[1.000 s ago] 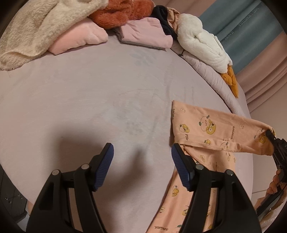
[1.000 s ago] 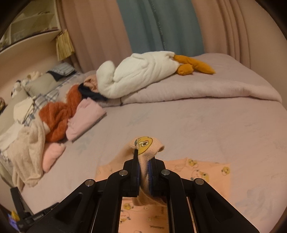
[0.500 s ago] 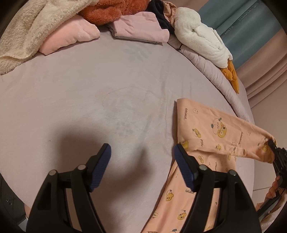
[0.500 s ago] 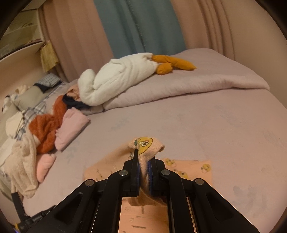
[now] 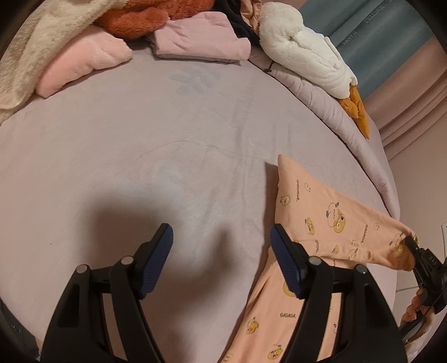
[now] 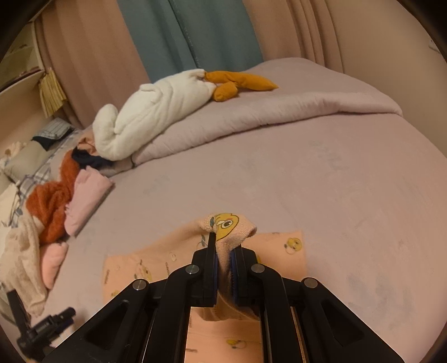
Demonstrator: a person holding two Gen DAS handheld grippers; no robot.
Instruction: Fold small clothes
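Observation:
A small peach garment with yellow duck prints (image 5: 321, 212) lies on the pink bed sheet (image 5: 167, 156), partly folded over itself. My right gripper (image 6: 223, 251) is shut on its cuff end (image 6: 229, 226) and holds that end lifted above the rest of the cloth (image 6: 279, 245); it shows at the right edge of the left wrist view (image 5: 412, 247). My left gripper (image 5: 220, 245) is open and empty above the sheet, its right finger (image 5: 285, 259) over the garment's left edge.
At the far side lie a pile of clothes: a folded pink piece (image 5: 201, 42), a rust fleece (image 5: 151, 16), a light pink piece (image 5: 83, 61) and a cream fleece (image 5: 42, 36). A white plush goose (image 6: 156, 111) rests on a rolled duvet (image 6: 265, 111). Curtains stand behind.
My right gripper has drawn the held cuff further across the garment, stretching the folded part. My left gripper has shifted slightly forward over the sheet and stays open.

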